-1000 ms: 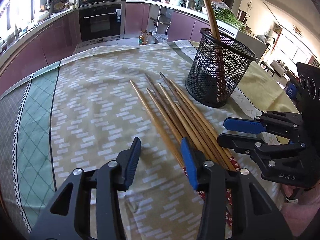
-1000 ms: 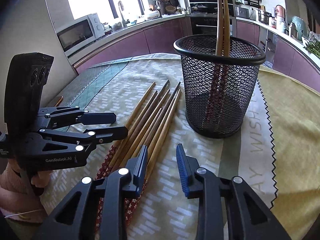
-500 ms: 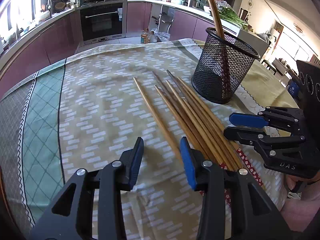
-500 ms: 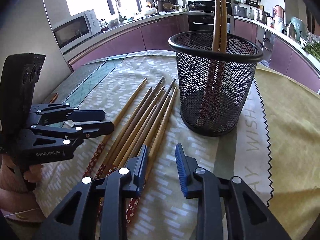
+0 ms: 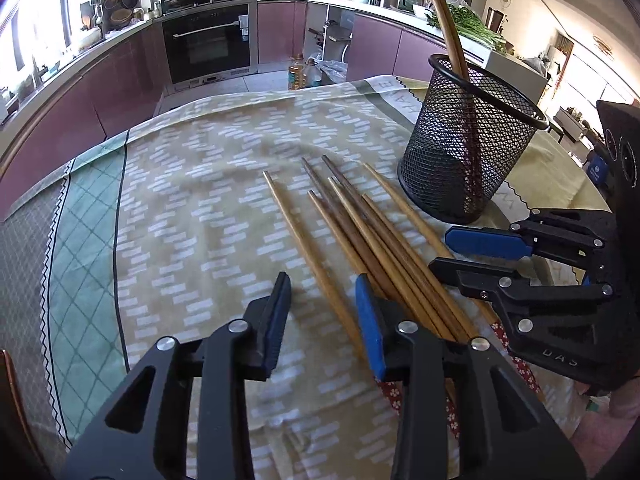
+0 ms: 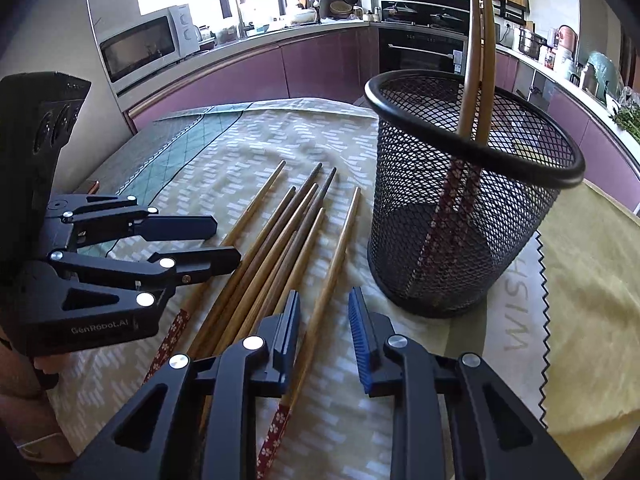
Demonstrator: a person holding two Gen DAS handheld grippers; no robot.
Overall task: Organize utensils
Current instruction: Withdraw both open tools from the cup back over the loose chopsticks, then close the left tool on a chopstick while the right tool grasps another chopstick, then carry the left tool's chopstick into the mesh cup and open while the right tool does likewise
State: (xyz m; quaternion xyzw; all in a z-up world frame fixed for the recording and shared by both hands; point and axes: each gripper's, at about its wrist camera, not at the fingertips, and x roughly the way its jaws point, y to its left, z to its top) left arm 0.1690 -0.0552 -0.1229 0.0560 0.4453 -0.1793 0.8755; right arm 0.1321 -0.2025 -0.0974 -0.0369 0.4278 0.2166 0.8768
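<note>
Several wooden chopsticks lie side by side on the tablecloth; they also show in the right wrist view. A black mesh cup stands upright beyond them with two chopsticks inside; the cup also shows in the right wrist view. My left gripper is open, low over the leftmost chopstick's near end, and appears again in the right wrist view. My right gripper is open over the rightmost chopstick, and appears again in the left wrist view.
The patterned tablecloth covers the table, with a green checked border at left. Kitchen cabinets and an oven stand beyond the far edge. A microwave sits on the counter.
Both grippers have come lower and closer over the near ends of the chopsticks. The left one has shifted left over the leftmost chopstick. Both stay open.
</note>
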